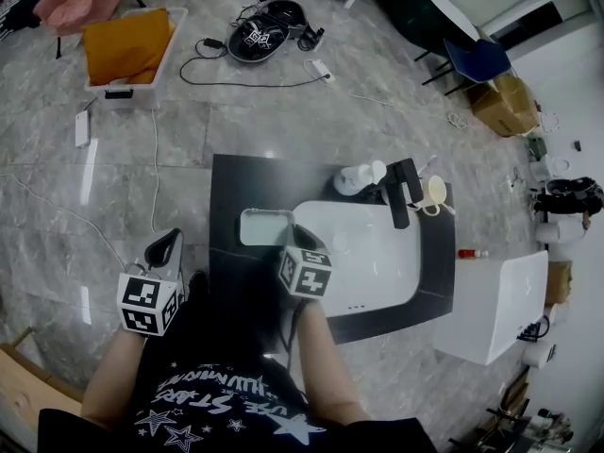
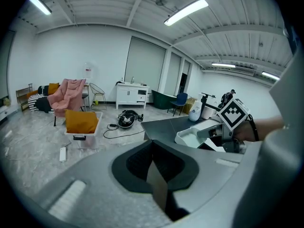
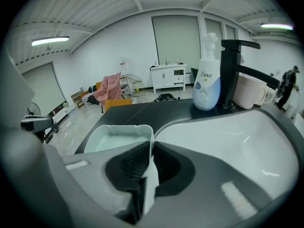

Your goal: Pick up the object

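Observation:
A white rectangular container (image 1: 264, 226) stands on the dark countertop (image 1: 231, 182), just left of the white sink (image 1: 377, 253). My right gripper (image 1: 288, 243) comes at it from the near side. In the right gripper view my right gripper (image 3: 151, 160) is shut on the container (image 3: 116, 139), with the container's right wall between its pads. My left gripper (image 1: 168, 243) hangs off the counter's left edge over the floor. In its own view the left gripper (image 2: 153, 167) is shut with nothing between the pads, and the container (image 2: 192, 137) shows at the right.
A black faucet (image 3: 232, 70), a Dove pump bottle (image 3: 207, 87) and a cream mug (image 3: 251, 91) stand behind the sink basin (image 3: 228, 137). On the floor lie a white bin with an orange cushion (image 1: 127, 50) and cables (image 1: 255, 83).

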